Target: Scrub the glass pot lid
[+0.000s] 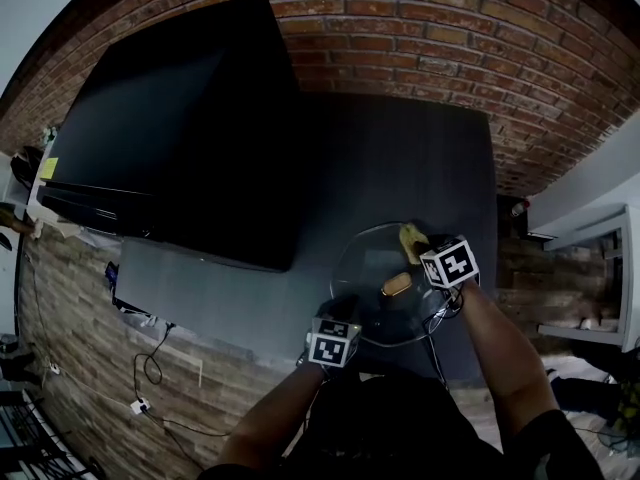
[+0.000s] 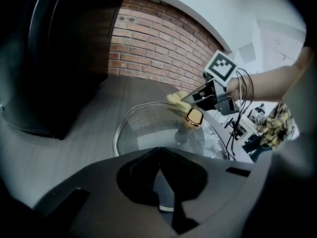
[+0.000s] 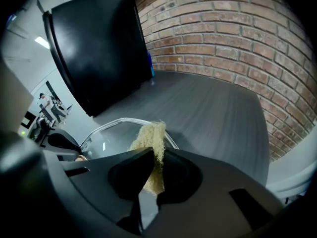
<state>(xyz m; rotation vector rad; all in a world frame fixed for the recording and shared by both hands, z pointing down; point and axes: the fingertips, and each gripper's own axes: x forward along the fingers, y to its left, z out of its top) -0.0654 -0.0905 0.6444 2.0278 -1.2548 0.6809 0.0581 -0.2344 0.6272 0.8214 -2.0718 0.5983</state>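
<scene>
The round glass pot lid [image 1: 372,268] with a gold knob [image 1: 396,285] lies on the dark grey table [image 1: 400,158] close to its near edge. My left gripper [image 1: 345,308] is shut on the lid's near rim; in the left gripper view the metal rim [image 2: 166,206] runs between its closed jaws [image 2: 159,155]. My right gripper [image 1: 422,248] is shut on a yellow fibrous scrubber [image 1: 411,236], which rests on the lid's far right edge. In the right gripper view the scrubber [image 3: 151,140] sticks out of the gripper [image 3: 155,155] over the lid rim [image 3: 111,125].
A large black screen [image 1: 180,128] leans over the table's left half. A brick wall [image 1: 450,28] backs the table. Cables [image 1: 150,368] and a plug lie on the wooden floor at left. White furniture [image 1: 600,278] stands at right.
</scene>
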